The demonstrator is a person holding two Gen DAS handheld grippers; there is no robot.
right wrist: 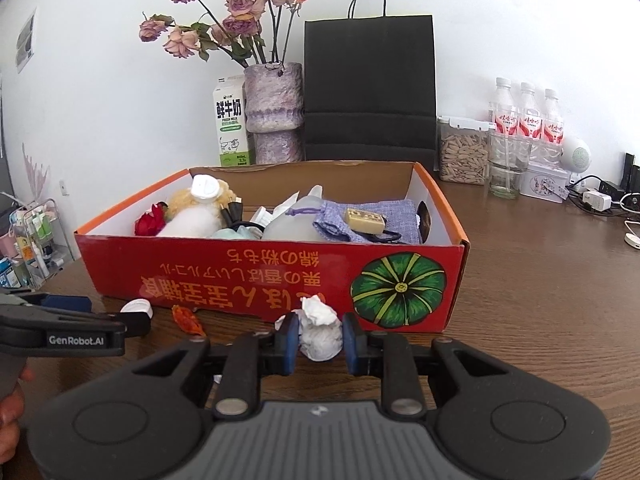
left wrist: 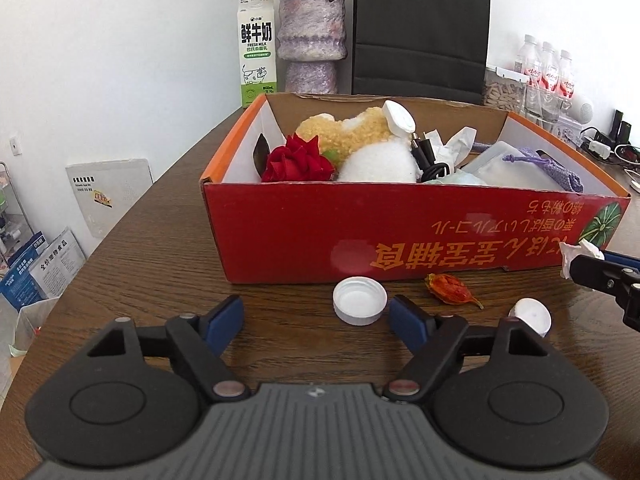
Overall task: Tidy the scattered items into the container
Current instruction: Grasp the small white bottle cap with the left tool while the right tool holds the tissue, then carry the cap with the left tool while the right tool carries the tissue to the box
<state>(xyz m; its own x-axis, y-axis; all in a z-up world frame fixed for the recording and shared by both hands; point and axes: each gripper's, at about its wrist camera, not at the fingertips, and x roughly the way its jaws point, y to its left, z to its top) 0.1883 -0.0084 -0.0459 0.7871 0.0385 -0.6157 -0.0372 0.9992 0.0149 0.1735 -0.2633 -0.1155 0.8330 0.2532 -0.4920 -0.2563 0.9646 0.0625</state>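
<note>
- Holding the crumpled tissue (right wrist: 319, 332) pinched in my right tool (right wrist: 319, 342), I'd lift clear over the box (right wrist: 240, 276) wall before letting go.
- My left tool (left wrist: 316, 322) gapes empty; I'd centre it on the white cap (left wrist: 360, 300).

Both wrist cameras sit low over the table (left wrist: 160, 240), facing the red box (left wrist: 320, 232) closely from left and right; both share it.

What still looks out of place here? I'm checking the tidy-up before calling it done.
Three loose items still lie on the table in front of the red box: an upturned white cap, a second white cap and a dried orange pod. The right gripper holds a crumpled tissue, not yet boxed.
</note>
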